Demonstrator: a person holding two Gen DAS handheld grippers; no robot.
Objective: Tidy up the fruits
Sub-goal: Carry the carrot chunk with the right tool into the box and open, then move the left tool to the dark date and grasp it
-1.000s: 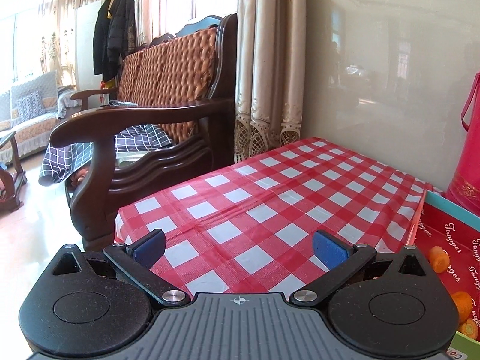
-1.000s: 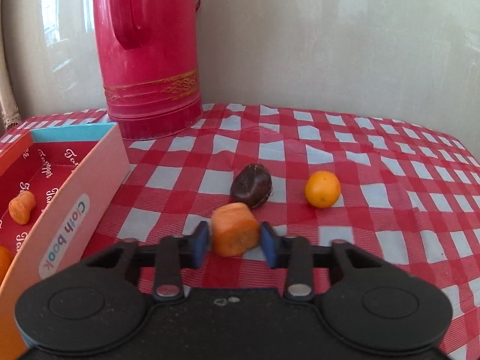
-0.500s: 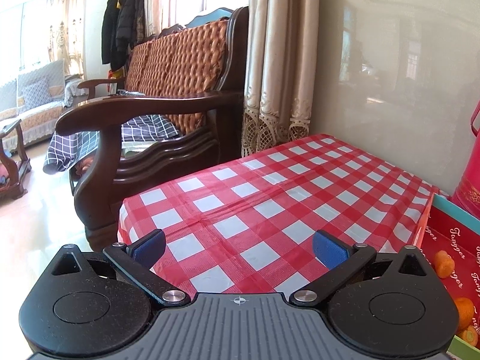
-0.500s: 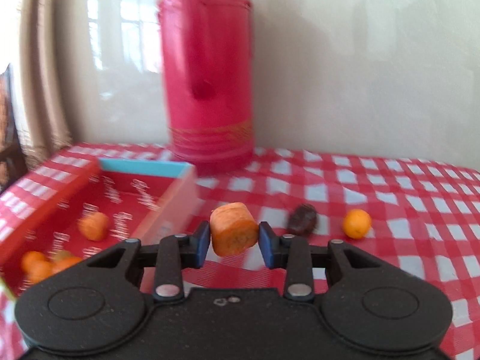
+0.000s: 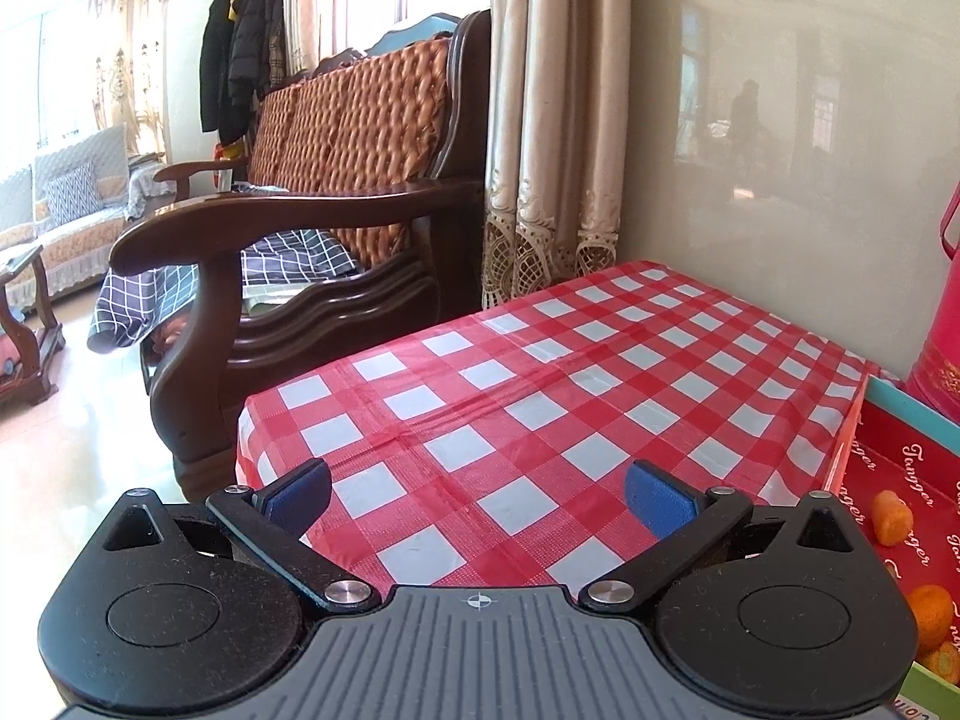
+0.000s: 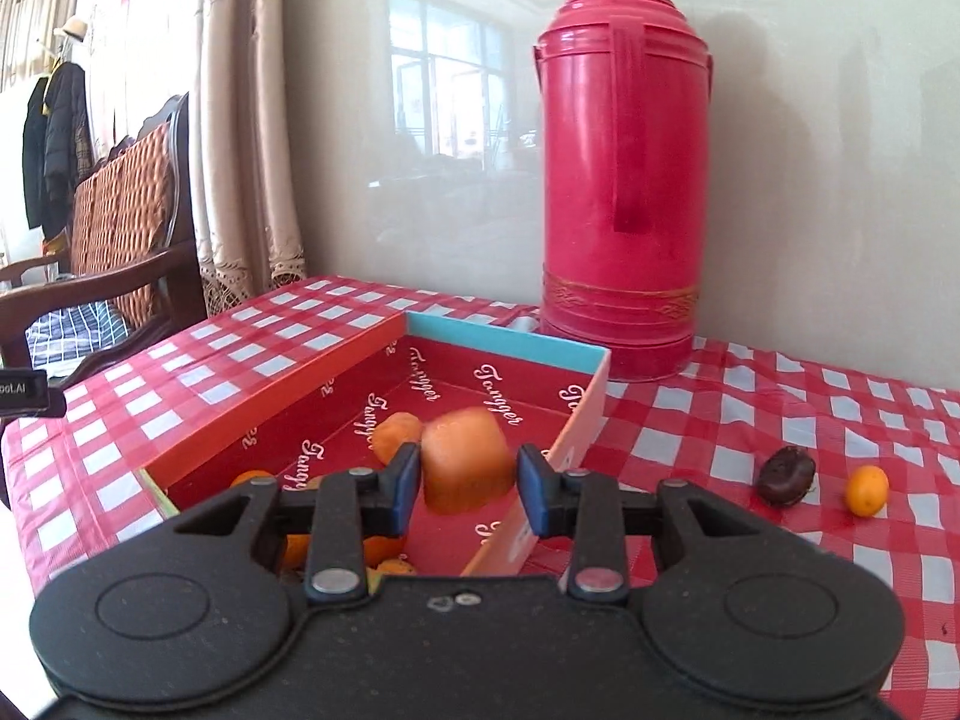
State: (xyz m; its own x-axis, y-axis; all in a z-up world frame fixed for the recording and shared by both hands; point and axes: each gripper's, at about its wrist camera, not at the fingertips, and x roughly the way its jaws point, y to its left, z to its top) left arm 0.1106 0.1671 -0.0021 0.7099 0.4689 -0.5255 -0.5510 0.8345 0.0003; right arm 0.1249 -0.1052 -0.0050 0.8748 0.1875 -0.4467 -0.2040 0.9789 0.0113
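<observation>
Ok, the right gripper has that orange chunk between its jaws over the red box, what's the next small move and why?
Probably open a little wider and lift clear. On the right gripper the jaws have just been opening; the orange chunk sits loose and blurred between them above the red box, so it seems released.

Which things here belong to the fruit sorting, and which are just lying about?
Job: orange chunk between the jaws of the right gripper, which have just been opening; red box; pieces inside; dark fruit; small orange.
Lying about: red flask; armchair; curtain.
</observation>
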